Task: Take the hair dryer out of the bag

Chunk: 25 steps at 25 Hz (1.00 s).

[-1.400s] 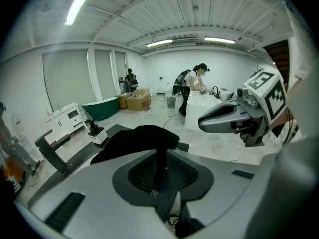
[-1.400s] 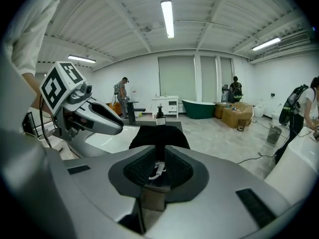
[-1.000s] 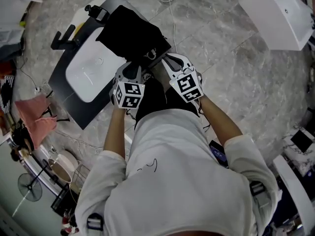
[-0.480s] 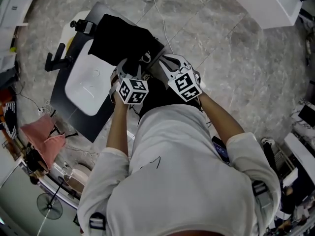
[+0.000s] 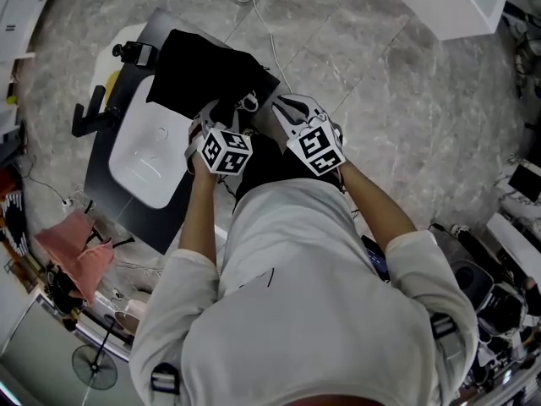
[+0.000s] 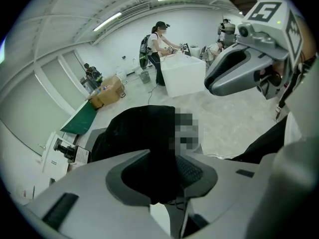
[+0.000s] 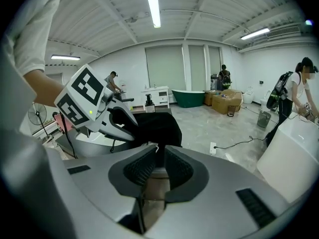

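A black cloth bag (image 5: 203,74) lies bunched on the far end of a dark table (image 5: 106,189). No hair dryer shows in any view. My left gripper (image 5: 221,113) points steeply down at the bag's near edge. Its jaws are closing with black bag fabric (image 6: 142,133) between them, and the right pad (image 6: 192,169) is still partly bare. My right gripper (image 5: 273,108) sits at the bag's near right corner. In the right gripper view its jaws (image 7: 158,166) are nearly together, shut on a thin edge of the bag (image 7: 162,126).
A white basin (image 5: 148,155) takes up the table's left half, with a black stand (image 5: 89,117) beside it. A white cable (image 5: 270,24) trails over the marble floor toward a big white box (image 5: 448,2). Pink cloth (image 5: 76,239) hangs low at the left.
My left gripper has rolled and sunk closer onto the bag's near edge. The right gripper has stayed at the bag's corner.
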### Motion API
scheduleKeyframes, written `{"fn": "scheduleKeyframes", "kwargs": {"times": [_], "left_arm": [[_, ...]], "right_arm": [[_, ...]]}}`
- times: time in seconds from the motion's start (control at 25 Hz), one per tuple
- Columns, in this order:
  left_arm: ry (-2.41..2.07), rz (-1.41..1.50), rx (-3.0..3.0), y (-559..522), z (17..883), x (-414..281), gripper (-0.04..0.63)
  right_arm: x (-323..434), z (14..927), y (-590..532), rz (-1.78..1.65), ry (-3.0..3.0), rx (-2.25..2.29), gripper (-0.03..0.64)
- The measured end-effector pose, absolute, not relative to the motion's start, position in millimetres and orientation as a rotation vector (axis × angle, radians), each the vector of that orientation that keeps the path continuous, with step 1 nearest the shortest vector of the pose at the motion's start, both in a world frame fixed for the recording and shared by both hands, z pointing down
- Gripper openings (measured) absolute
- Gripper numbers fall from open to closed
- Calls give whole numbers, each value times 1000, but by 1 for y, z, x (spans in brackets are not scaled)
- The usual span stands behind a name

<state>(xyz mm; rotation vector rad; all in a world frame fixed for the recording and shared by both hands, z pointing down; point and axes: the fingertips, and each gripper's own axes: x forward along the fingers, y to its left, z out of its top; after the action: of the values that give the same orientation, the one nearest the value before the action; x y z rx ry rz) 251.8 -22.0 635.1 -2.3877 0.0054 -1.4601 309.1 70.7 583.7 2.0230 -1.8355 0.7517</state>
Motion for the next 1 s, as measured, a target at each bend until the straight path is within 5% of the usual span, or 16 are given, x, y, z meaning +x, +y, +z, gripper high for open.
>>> {"fn": "scheduleKeyframes", "kwargs": {"times": [0.24, 1.0], "left_arm": [[10, -1420, -2469, -39, 623, 260, 57], [10, -1341, -2630, -135, 610, 291, 52]], "right_arm": [[308, 585, 62, 762, -1803, 2018, 55], [297, 593, -10, 806, -1742, 1985, 55]]}}
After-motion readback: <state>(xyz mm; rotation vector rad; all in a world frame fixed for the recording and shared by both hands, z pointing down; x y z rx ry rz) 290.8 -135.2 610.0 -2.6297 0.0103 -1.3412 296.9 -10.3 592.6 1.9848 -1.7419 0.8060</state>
